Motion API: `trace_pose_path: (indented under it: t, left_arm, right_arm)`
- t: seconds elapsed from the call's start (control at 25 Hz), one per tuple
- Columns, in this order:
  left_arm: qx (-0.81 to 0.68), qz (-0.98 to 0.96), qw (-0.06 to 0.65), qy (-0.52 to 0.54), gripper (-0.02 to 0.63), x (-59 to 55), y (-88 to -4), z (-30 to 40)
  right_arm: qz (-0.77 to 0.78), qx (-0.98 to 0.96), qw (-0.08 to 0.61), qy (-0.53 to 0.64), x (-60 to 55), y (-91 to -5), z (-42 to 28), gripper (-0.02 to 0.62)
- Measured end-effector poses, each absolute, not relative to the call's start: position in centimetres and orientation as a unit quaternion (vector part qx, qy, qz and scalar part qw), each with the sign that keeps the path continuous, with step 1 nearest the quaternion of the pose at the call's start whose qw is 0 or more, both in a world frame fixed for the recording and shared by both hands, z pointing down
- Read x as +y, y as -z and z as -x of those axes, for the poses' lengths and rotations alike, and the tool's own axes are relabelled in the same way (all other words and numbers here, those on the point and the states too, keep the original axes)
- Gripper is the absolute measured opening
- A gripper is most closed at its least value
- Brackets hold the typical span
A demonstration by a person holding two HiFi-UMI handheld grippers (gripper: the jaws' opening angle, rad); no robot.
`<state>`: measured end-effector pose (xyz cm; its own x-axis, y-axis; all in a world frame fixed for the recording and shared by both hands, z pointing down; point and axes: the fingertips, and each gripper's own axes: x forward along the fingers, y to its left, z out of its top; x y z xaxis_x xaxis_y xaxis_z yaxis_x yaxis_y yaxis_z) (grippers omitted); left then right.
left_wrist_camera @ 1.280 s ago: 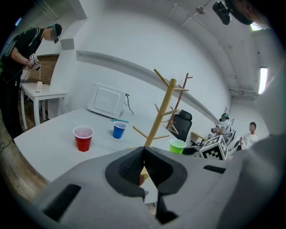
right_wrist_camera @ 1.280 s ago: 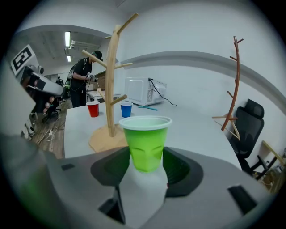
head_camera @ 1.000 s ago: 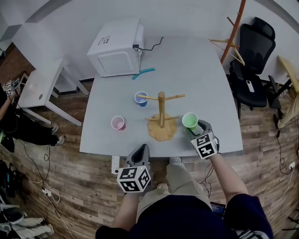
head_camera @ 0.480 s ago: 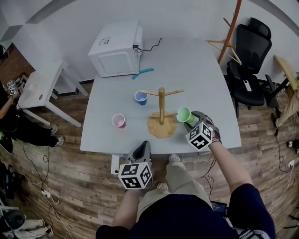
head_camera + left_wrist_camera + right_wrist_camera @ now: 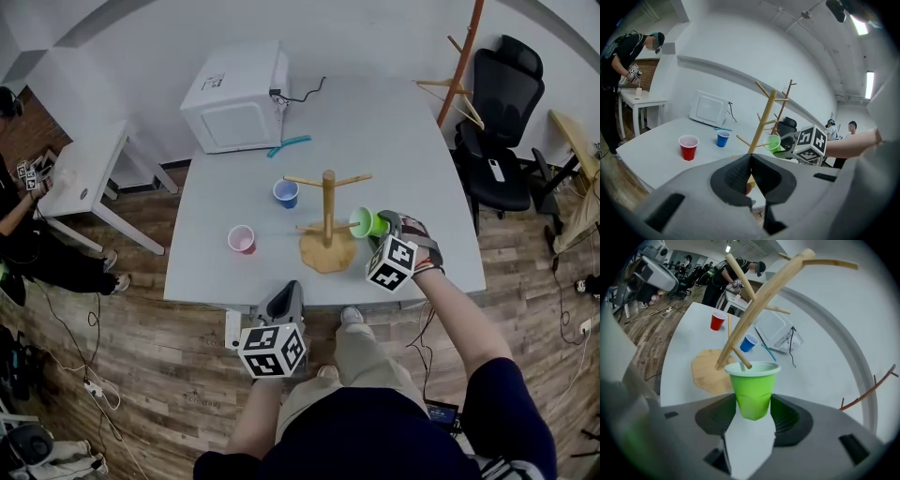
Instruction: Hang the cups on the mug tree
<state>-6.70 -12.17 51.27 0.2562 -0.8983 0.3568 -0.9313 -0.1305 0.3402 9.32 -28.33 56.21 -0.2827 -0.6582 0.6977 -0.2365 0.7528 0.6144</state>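
The wooden mug tree (image 5: 327, 217) stands mid-table on a round base. My right gripper (image 5: 382, 229) is shut on a green cup (image 5: 365, 223), tipped sideways with its mouth toward the trunk. In the right gripper view a lower peg's tip (image 5: 742, 359) sits at the green cup's (image 5: 753, 389) rim, just inside its mouth. A blue cup (image 5: 286, 193) and a red cup (image 5: 241, 239) stand upright left of the tree. My left gripper (image 5: 281, 309) hangs shut and empty off the table's near edge; its pads meet in the left gripper view (image 5: 751, 171).
A white box-like appliance (image 5: 234, 97) with a black cable sits at the table's far left, a teal tool (image 5: 287, 145) beside it. A black office chair (image 5: 506, 122) and a wooden coat stand (image 5: 461, 66) are at the right. A person stands at a small white table (image 5: 75, 173) on the left.
My right gripper has lifted the green cup off the table, turned it from upright onto its side and carried it left up to the tree's lower right peg. The left gripper has hardly moved.
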Motion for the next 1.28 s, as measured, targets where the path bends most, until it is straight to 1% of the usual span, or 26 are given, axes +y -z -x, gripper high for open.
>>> trace_pose_path:
  t: [0.36, 0.8, 1.28]
  left_arm:
    - [-0.612, -0.75, 0.251, -0.029, 0.018, -11.1, -51.2, 7.3]
    - [-0.621, -0.742, 0.252, -0.025, 0.018, -9.8, -51.3, 8.5]
    - [-0.623, -0.738, 0.26, -0.018, 0.017, -9.6, -51.5, 9.0]
  right_arm:
    - [-0.261, -0.737, 0.565, 0.264, -28.1, -55.8, -7.2, 0.242]
    - [-0.237, -0.706, 0.597, 0.299, -27.7, -56.3, -5.3, 0.242]
    - [-0.241, -0.708, 0.589, 0.307, -27.8, -56.0, -4.8, 0.244]
